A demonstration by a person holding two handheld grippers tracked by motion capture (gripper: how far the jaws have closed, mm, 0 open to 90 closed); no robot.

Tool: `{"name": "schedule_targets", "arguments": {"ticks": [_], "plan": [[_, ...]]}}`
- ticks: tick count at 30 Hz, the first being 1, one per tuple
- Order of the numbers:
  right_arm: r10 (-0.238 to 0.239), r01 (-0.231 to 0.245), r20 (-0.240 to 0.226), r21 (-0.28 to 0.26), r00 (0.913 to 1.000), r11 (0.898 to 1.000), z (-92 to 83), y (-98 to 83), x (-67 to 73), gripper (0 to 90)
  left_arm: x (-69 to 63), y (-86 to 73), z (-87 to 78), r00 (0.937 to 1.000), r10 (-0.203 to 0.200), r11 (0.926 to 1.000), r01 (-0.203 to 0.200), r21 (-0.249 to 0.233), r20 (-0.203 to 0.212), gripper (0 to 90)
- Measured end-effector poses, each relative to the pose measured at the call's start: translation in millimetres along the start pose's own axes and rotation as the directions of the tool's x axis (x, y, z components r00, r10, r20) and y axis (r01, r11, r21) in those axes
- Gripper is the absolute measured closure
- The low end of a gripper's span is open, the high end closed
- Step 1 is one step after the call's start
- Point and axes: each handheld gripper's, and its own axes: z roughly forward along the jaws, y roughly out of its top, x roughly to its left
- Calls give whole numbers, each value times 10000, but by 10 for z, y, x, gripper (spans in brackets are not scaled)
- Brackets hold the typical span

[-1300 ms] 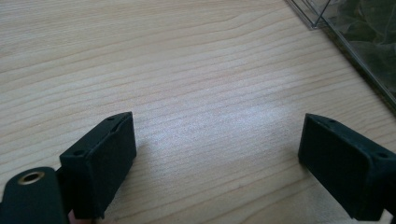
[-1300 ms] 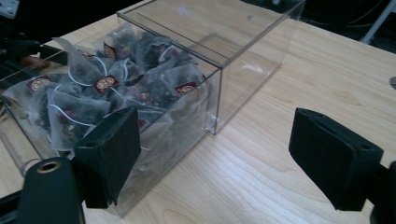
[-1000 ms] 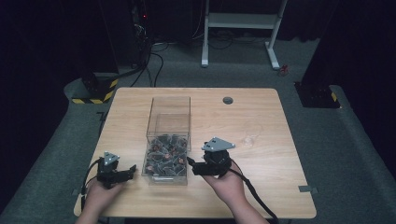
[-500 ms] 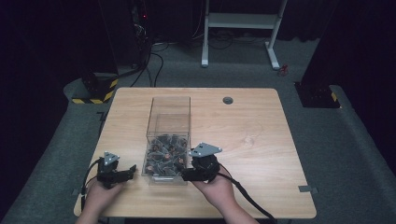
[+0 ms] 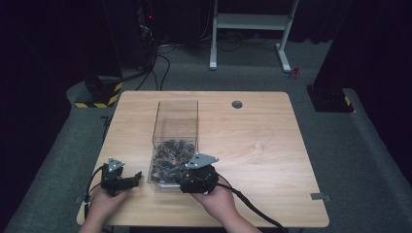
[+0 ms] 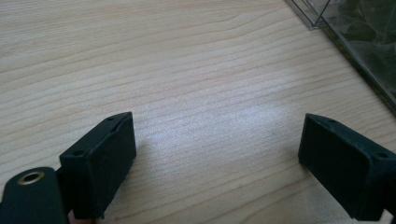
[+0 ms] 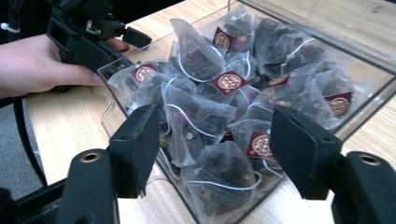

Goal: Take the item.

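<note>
My right claw [image 5: 182,180] sits at the near end of the clear box [image 5: 176,116], over its near right corner. Its jaws stand apart and have just been closing. In the right gripper view they straddle the box's near corner, with the heap of tea bags [image 7: 219,126] between and beyond them. The pads press on nothing. I cannot tell whether they touch the box wall.

The tea bags are clear mesh pouches of dark dried leaves, each with a white string and a small dark red tag [image 7: 229,82]. In the high view they fill the near half of the box [image 5: 170,162]; the far half shows only wood through the plastic. The nearest bag [image 7: 224,179] lies against the near wall, low between my right jaws.

My left claw [image 5: 131,178] lies on the table [image 5: 262,131] just left of the box, near the near edge, and points right toward the box wall. Its jaws stand wide apart with only bare wood between them [image 6: 219,135]. The corner of the box [image 6: 336,28] sits at the far right in the left gripper view, clear of both pads.

My left hand [image 7: 44,63] shows at the far left in the right gripper view, wrapped around that claw beside the box. A black cable [image 5: 252,208] trails from the right claw to the near right across the table.
</note>
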Motion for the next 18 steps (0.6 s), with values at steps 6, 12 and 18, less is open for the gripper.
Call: {"name": "schedule_targets", "arguments": {"ticks": [6,12,18], "plan": [[-11,13,-156,104,9999,9999,48,-2,46,385,0,0,0,10000,3,10000,-3,1,-3,115],[-186,188,-162,102,9997,9998,71,-14,79,470,0,0,0,10000,5,10000,-5,1,-3,115],[-339,343,-213,220,9992,9992,72,-26,94,661,1,0,0,10000,8,10000,-8,0,-3,115]]}}
